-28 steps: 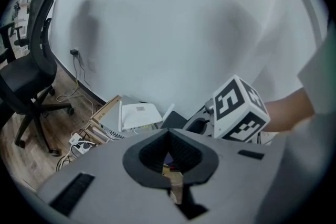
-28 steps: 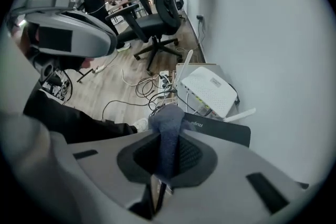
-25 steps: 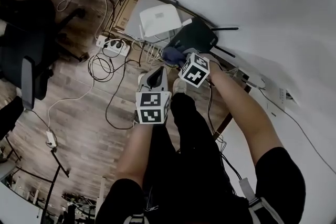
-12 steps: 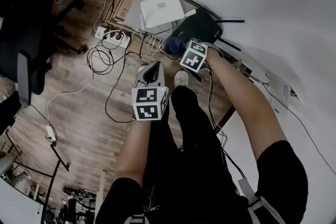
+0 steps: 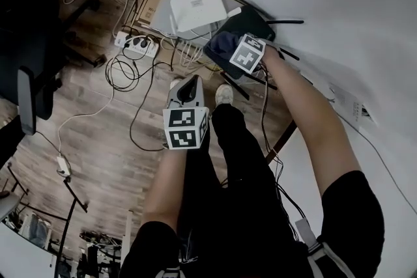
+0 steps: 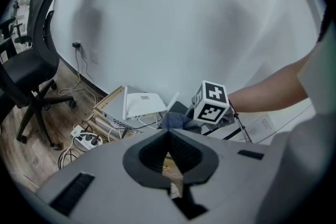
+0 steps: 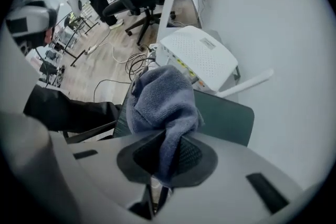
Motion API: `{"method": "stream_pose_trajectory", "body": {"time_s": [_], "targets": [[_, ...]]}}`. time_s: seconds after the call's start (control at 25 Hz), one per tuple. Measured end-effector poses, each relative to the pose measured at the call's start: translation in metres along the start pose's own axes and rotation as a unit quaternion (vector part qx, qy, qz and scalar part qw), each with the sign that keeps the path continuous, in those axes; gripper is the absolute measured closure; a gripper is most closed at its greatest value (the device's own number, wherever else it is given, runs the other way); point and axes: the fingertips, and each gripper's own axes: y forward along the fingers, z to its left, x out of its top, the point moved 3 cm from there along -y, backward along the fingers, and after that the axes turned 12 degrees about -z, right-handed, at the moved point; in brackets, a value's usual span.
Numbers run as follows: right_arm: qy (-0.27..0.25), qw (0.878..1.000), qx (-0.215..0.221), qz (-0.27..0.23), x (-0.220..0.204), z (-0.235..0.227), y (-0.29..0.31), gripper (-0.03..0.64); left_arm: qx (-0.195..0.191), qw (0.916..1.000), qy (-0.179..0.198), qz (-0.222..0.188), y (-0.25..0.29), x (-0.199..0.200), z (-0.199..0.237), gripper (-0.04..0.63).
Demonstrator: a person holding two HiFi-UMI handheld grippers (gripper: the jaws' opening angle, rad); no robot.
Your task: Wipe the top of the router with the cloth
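Cloth (blue-grey, bunched) pinched in right claw, resting on top of dark router, beside white router by the wall. Left claw pressed together, empty, well apart.

The cloth, mid-frame in the right gripper view, is dusty blue-grey with a fine looped weave. The router under it is dark greenish-black. The second router above is white, with rows of dotted vents. The left hand-held gripper and right hand-held gripper are pale grey with black ribbed pads. Both marker cubes carry black-and-white squares. At the head view's left, the floor is brown wood-grain plank and the chair black. At its top, the power strip is white and the box tan.
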Motion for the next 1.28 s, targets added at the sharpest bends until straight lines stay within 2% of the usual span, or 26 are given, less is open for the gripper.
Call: {"method": "stream_pose_trajectory", "body": {"time_s": [0.32,0.4,0.48,0.6,0.84,0.92,1.0,1.12,1.28], "targets": [[0.092,0.995,-0.048,-0.006,-0.016,-0.057,-0.007,0.594,0.000,1.0000,0.001,0.007,0.007,-0.003,0.003,0.595],[0.067,0.996,-0.057,-0.006,-0.018,-0.062,-0.008,0.594,0.000,1.0000,0.000,0.008,0.009,-0.002,0.003,0.595],[0.011,0.997,-0.071,0.001,-0.019,-0.069,-0.007,0.594,0.001,1.0000,0.002,0.009,0.011,0.000,0.005,0.595],[-0.063,0.992,-0.104,0.015,-0.022,-0.086,-0.007,0.595,0.000,0.9999,0.004,0.012,0.018,0.002,0.007,0.595],[-0.136,0.982,-0.125,0.040,-0.029,-0.104,-0.010,0.595,0.002,0.9998,0.004,0.019,0.025,0.001,0.011,0.595],[-0.144,0.980,-0.124,0.049,-0.030,-0.107,-0.009,0.594,0.004,0.9998,0.002,0.022,0.028,0.000,0.012,0.595],[-0.134,0.982,-0.116,0.060,-0.031,-0.107,-0.009,0.595,0.003,0.9997,-0.002,0.024,0.031,-0.002,0.010,0.595],[-0.086,0.987,-0.088,0.104,-0.041,-0.104,-0.009,0.595,-0.004,0.9997,-0.003,0.025,0.034,-0.002,0.003,0.595],[-0.024,0.980,-0.052,0.189,-0.063,-0.098,-0.012,0.595,-0.012,0.9996,0.001,0.025,0.037,-0.001,-0.001,0.595]]}}
